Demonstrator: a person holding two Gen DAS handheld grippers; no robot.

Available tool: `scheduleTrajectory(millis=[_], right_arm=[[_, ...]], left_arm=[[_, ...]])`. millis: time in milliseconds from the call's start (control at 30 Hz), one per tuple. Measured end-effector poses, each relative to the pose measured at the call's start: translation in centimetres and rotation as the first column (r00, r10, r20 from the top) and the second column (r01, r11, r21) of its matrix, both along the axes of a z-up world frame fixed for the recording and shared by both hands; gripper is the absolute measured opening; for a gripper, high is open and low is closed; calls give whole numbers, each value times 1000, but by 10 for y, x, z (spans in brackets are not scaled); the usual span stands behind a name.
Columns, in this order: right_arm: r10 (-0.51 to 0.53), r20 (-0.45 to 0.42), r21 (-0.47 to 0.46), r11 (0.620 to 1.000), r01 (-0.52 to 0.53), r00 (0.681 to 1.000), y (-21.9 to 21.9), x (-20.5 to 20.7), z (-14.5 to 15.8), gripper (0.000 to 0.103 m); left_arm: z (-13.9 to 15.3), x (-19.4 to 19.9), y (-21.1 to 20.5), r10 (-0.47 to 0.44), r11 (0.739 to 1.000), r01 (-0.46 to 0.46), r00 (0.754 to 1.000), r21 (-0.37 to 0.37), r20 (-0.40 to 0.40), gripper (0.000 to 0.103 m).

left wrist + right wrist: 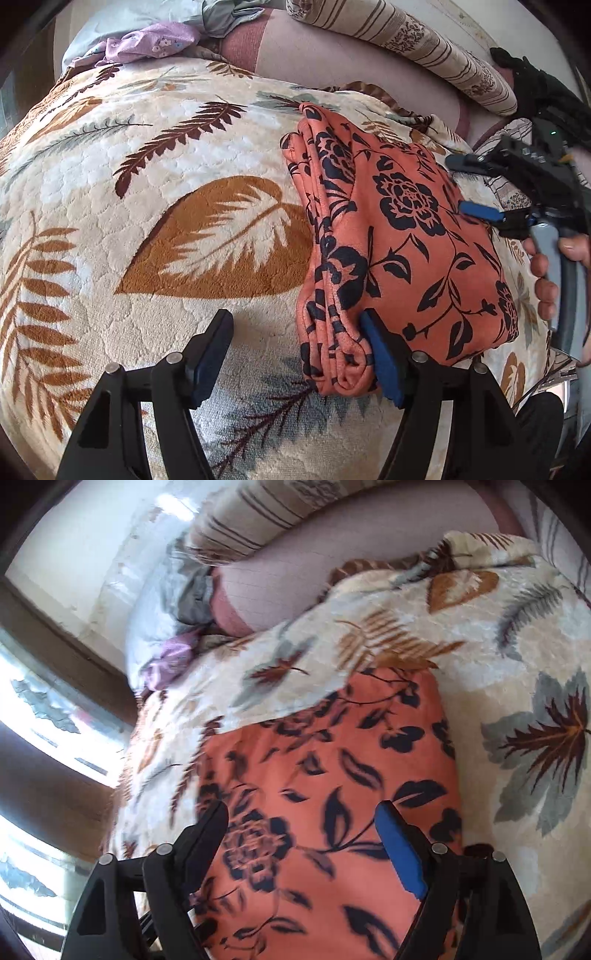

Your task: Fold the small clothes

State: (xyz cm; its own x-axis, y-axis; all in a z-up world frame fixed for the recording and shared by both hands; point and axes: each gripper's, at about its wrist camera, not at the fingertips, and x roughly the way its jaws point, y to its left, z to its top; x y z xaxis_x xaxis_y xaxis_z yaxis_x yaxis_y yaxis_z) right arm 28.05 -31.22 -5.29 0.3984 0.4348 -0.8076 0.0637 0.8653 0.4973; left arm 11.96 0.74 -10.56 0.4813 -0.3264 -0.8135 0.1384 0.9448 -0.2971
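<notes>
Cream fleece blanket (155, 155) printed with brown, ochre and grey leaves, spread as the work surface. Behind it, a lilac flowered cloth (155, 42), a grey-blue pillow (159, 602) and a striped, rolled bolster (406, 40).

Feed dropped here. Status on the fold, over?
Left gripper open, right gripper open. Orange cloth folded on blanket, released. Nothing in the way.

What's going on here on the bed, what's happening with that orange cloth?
A person holds a gripper in each hand over a folded orange floral garment lying on a leaf-print blanket. The left gripper and right gripper are both open and grip nothing. The garment looks folded and released.
</notes>
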Motion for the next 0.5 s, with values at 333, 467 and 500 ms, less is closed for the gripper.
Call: scheduleTrajectory(millis=[333,467,500], right_arm=[[-9,-6,21,1000,9,1000,-2,8,-3,86],[20,74,34,999,-22,997,10,-24,23,86],[34,89,42,998,-38,995,14,-36,29,86]], left_arm=[[1,1,1,-8,1000,8,1000,16,7,77],[8,-4,0,10,999,-11,1000,42,14,77],[10,-5,-2,10,999,-11,1000,53,16,77]])
